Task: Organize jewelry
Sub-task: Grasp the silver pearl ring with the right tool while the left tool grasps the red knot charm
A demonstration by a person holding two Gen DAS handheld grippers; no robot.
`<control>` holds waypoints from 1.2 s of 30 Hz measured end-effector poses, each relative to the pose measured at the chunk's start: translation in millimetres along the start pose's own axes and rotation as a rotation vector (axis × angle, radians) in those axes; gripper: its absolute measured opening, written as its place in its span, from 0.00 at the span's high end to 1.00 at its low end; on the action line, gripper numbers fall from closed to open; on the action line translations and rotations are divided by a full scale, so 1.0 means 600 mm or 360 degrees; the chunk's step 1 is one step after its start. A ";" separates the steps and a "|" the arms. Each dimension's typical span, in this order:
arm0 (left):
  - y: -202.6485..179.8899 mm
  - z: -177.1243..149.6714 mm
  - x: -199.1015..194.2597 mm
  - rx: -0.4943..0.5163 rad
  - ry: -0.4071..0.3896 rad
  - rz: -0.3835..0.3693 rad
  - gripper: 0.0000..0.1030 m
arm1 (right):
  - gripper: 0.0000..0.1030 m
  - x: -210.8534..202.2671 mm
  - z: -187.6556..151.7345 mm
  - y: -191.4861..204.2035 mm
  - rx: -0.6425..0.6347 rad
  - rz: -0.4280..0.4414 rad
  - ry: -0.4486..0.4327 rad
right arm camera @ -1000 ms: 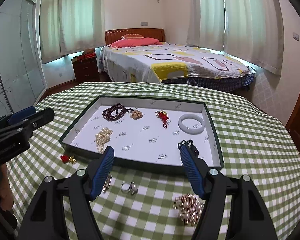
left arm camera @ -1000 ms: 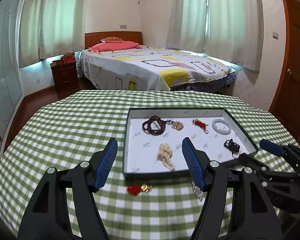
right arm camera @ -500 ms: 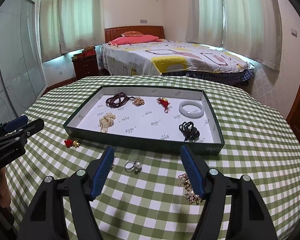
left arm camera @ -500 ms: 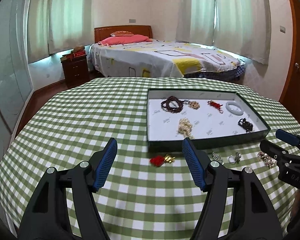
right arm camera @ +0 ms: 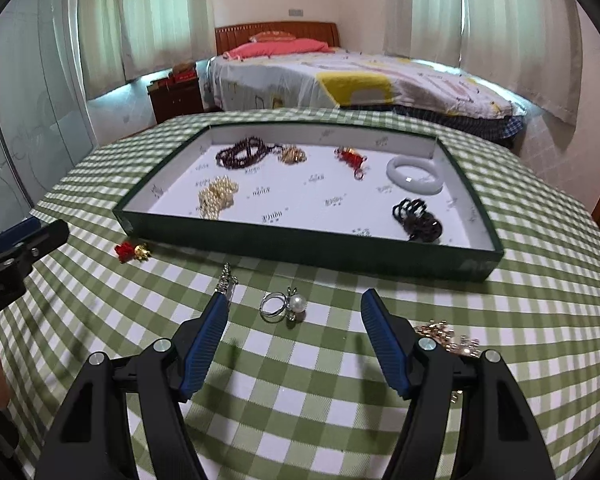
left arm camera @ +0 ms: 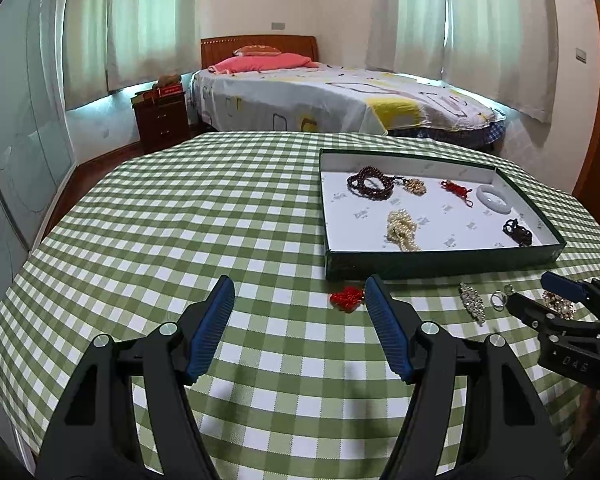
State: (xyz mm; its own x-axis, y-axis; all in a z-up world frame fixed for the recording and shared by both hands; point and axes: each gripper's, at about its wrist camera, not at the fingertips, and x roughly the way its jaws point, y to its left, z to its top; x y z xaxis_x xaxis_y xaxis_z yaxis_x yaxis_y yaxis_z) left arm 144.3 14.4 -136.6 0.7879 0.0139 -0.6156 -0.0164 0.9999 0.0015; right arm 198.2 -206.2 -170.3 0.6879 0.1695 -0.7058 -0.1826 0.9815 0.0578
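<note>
Pearl-topped silver ring point(right arm camera: 281, 307) on checked cloth point(right arm camera: 300, 380)

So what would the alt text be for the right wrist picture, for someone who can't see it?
Open blue-padded tongs hover over a green checked tablecloth, aimed at a silver pearl ring lying in front of a shallow green tray. The tray holds bead strands, pearls and a pale bangle; a bed stands behind.

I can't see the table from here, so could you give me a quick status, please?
Both hand-held grippers open, empty. Pearl ring on cloth before right hand-held gripper; tray beyond. Path clear.
</note>
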 end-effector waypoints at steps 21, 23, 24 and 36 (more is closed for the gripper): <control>-0.021 -0.010 0.023 0.0010 0.0062 -0.0054 0.36 | 0.71 0.025 -0.004 0.003 -0.0040 0.0029 0.0112; -0.025 -0.011 0.026 0.0010 0.0071 -0.0062 0.36 | 0.71 0.022 -0.005 -0.001 -0.0023 0.0033 0.0109; -0.026 -0.011 0.028 0.0007 0.0078 -0.0070 0.36 | 0.71 0.019 -0.006 -0.004 -0.0013 0.0034 0.0107; -0.053 0.002 0.064 0.0019 0.0143 -0.0152 0.36 | 0.71 0.003 -0.004 -0.033 0.0041 0.0023 0.0078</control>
State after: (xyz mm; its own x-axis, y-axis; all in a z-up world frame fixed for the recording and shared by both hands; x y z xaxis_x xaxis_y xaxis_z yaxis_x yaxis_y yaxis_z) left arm 175.5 -16.6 -159.3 0.7272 -0.0815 -0.6816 0.0637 0.9967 -0.0513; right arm 201.3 -225.7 -174.3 0.6500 0.1795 -0.7384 -0.1733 0.9811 0.0860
